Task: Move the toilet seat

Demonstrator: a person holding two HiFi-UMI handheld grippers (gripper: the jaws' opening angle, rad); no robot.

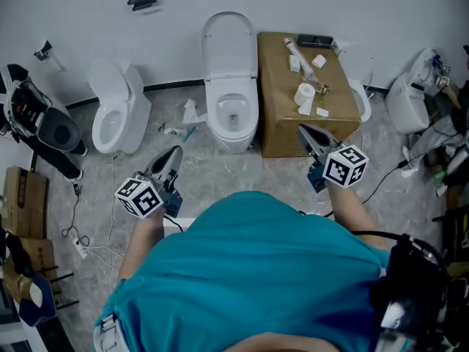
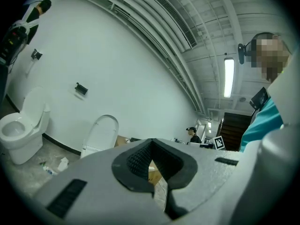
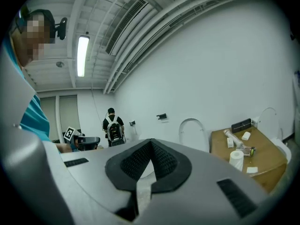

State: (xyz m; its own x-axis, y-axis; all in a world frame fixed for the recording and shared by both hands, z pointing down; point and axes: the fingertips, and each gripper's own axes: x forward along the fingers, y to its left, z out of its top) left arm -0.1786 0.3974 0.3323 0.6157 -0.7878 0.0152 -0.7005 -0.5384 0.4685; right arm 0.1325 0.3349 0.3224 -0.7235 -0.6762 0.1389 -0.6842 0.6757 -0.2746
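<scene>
- The middle toilet [image 1: 233, 119] sits at upper centre of the head view, against the back wall.
- The toilet seat [image 1: 229, 46] stands raised and upright above the bowl, leaning on the wall. Whether lid and ring are both up cannot be told.
- The left gripper [image 1: 174, 154] is at lower left of centre and points up-frame toward the floor beside the middle toilet. Its own view shows the jaws closed together with nothing between them.
- The right gripper [image 1: 303, 130] is at right of centre, its tips over the near edge of the cardboard box [image 1: 282, 116]. Its own view shows the jaws together and empty.
- Both grippers are well apart from the toilet seat; neither touches the toilet.
- The cardboard box stands just beside the middle toilet on its right. A paper roll [image 1: 305, 92] stands upright on top among small white items.
- A second toilet [image 1: 117, 112] stands at upper left, angled, with its bowl uncovered.
- Scraps of litter [image 1: 192, 113] lie on the floor between the two toilets.
- The person's teal shirt [image 1: 256, 270] fills the lower centre of the frame.
</scene>
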